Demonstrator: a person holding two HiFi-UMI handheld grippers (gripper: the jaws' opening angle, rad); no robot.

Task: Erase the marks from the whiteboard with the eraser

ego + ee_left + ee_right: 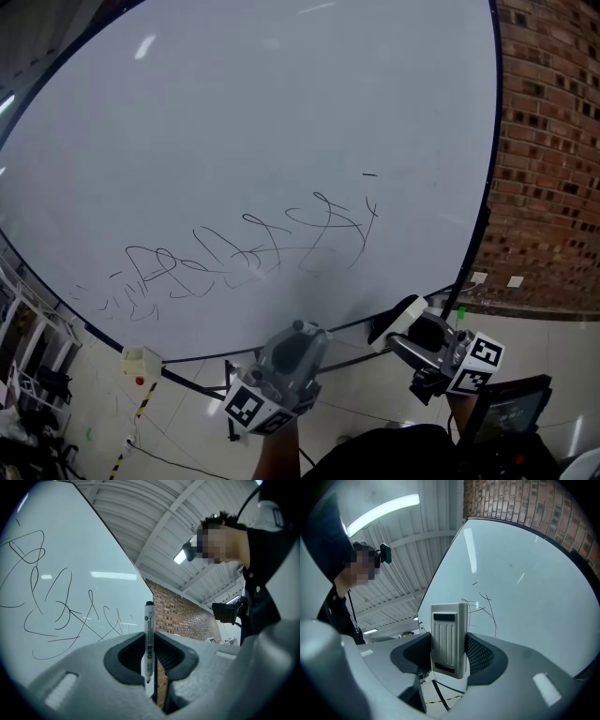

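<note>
Left gripper (149, 657) sits nearest, low in the head view, jaws clenched on a marker (148, 627) that stands upright between them. Right gripper (448, 654) is beside it, jaws clenched on the eraser (449, 637), also upright. The eraser is near the lower right edge of the whiteboard (281, 103); can't tell if it touches. Black scribbled marks (246, 251) run across the board's lower middle. Brick wall (548, 141) is right of the board, above a pale floor (553, 337).
</note>
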